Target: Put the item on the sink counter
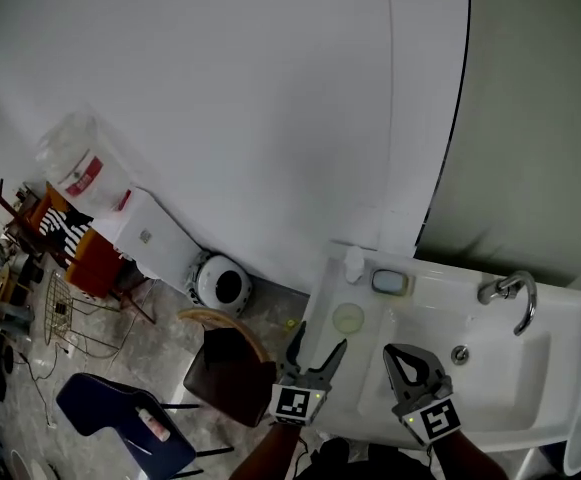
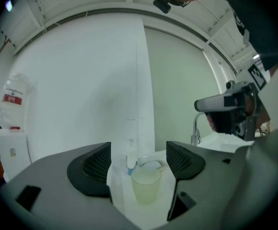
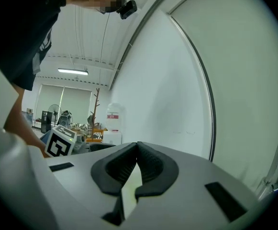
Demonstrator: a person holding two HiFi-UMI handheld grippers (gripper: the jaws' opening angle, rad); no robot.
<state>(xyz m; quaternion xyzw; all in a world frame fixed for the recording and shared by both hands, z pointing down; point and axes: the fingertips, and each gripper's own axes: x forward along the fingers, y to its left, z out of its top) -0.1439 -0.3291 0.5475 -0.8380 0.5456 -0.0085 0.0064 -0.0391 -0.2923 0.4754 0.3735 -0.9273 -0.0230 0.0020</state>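
Bottom centre of the head view: the left tongs (image 1: 318, 342) are spread wide, pads clear of everything. The right tongs (image 1: 407, 363) beside them are pressed together and carry nothing.

The item, a pale translucent cup (image 1: 348, 318), stands upright on the sink surface (image 1: 410, 318) just ahead of the left tongs. In the left gripper view it sits in the gap between the jaws, touching neither. Placement looks done; judged left to do: only pulling the left tongs back out.

The cup is near the surface's left edge, with a drop to the floor and a brown chair (image 1: 232, 370) below, so a sideways knock could tip it off. The basin (image 1: 500, 358) is to the right, well apart.

Farther up, a soap dish (image 1: 390, 282) and a small white bottle (image 1: 354, 262) sit near the cup at the back, with the faucet (image 1: 510, 293) at right and the wall (image 1: 220, 118) behind. Straight back toward the bottom of the frame is open.
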